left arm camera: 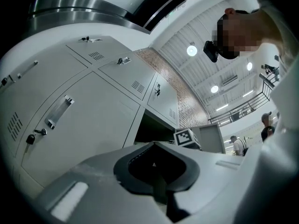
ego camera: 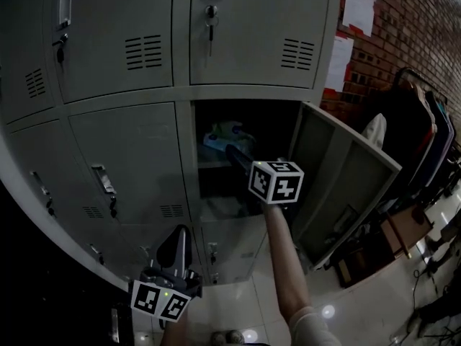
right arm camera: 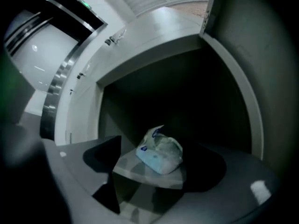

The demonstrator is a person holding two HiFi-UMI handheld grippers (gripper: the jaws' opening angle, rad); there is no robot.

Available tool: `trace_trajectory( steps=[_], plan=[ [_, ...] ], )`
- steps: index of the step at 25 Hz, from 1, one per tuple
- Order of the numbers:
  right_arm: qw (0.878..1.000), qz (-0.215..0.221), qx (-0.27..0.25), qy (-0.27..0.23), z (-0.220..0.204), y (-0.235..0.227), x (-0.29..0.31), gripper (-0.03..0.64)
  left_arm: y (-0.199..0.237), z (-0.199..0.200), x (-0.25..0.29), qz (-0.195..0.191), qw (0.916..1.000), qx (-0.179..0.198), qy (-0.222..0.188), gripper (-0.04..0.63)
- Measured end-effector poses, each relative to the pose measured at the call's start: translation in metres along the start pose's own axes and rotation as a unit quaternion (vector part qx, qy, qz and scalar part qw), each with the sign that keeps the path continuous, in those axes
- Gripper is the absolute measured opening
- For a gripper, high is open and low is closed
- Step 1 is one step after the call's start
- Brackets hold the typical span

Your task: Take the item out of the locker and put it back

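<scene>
While the right gripper (ego camera: 232, 152) reaches into the open grey metal locker compartment (ego camera: 216, 182), its jaws stand spread wide and hold nothing. In the right gripper view (right arm camera: 159, 169), the crumpled pale blue and white plastic packet (right arm camera: 160, 154) lies ahead in the gap between the jaws, and neither pad touches it. The packet rests on the grey shelf (right arm camera: 140, 171) inside the compartment. From the head view it shows as a pale bundle (ego camera: 227, 137) near the back, above the jaw tips. Behind those tips are the black-and-white marker cube (ego camera: 276, 182) and the person's bare forearm (ego camera: 284, 265).

The left gripper (ego camera: 180, 238) hangs low and well apart from the opening, pointing up at the closed lower doors. Its own view (left arm camera: 155, 146) shows the jaw tips together with nothing between them. The other gripper's cube (left arm camera: 187, 137) is visible beyond, at the dark opening.

The compartment's grey door (ego camera: 338, 186) stands swung out to the right. Around it runs the bank of grey metal lockers (ego camera: 122, 150) with louvred vents and handles, and a key (ego camera: 210, 21) hangs in the lock of the door above. To the right are a red brick wall (ego camera: 403, 27) with white paper sheets (ego camera: 358, 6) pinned on it, and a pale tiled floor (ego camera: 360, 308) lies below.
</scene>
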State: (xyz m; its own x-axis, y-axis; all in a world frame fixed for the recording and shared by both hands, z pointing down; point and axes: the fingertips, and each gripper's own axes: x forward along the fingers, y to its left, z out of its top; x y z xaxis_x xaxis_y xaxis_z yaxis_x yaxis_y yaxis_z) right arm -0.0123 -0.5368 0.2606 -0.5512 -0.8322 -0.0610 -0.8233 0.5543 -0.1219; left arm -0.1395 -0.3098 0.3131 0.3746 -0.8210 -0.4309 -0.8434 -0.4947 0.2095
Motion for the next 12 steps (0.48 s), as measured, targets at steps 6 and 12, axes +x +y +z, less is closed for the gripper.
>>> trace_trajectory(
  steps=[6,12],
  plan=[
    [0.998,-0.026,-0.025,0.056,-0.015,-0.030,0.035,0.407,0.016,0.000,0.004,0.012,0.9999,0.001,-0.001,0.005],
    [0.993,-0.019,-0.085,0.079,-0.022,-0.021,0.041,0.011,0.030,0.000,0.009,0.025,0.9996,-0.008,-0.009,0.005]
  ],
)
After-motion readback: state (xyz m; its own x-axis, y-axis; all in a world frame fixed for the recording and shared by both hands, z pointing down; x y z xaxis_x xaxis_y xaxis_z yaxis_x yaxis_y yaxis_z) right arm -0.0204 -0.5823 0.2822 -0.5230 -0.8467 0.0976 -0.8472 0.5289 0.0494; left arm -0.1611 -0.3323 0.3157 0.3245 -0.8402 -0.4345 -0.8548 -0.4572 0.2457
